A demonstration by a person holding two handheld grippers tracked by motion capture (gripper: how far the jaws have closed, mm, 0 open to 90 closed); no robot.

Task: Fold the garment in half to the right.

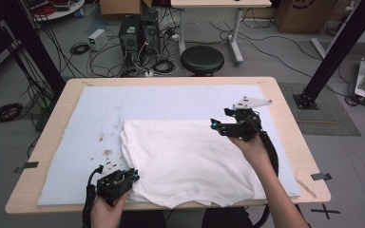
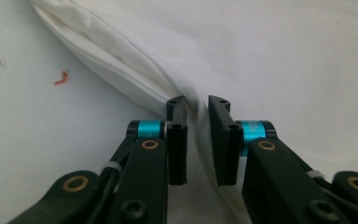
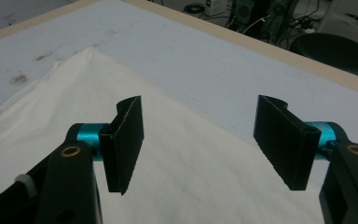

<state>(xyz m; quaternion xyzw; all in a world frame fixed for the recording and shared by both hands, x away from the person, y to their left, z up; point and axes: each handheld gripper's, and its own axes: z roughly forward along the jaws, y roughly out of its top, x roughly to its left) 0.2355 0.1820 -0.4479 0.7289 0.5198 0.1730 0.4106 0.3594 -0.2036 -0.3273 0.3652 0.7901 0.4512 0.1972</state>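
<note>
Here we are over a pale wooden table topped with a light blue-grey mat, and that mat carries brown smudges and specks toward its left half, plus a little red fleck visible in the left gripper view. Lying across the near centre of the mat is the folded white shirt, its hem hanging just past the table's near edge. Down at the shirt's near-left corner, the left gripper sits low on the mat with its jaws drawn in narrow around a bunched fold of white cloth; the cloth runs through the slim gap, though whether the pads actually press on it I cannot tell. Over on the far right side of the shirt, the right gripper is up in the air, jaws spread wide with nothing between them, the shirt's corner and bare mat beneath. Beyond the table, grey floor, a round black stool, computer towers amid tangled cables, a second desk's white legs, cardboard boxes, and black frame posts on both sides.
</note>
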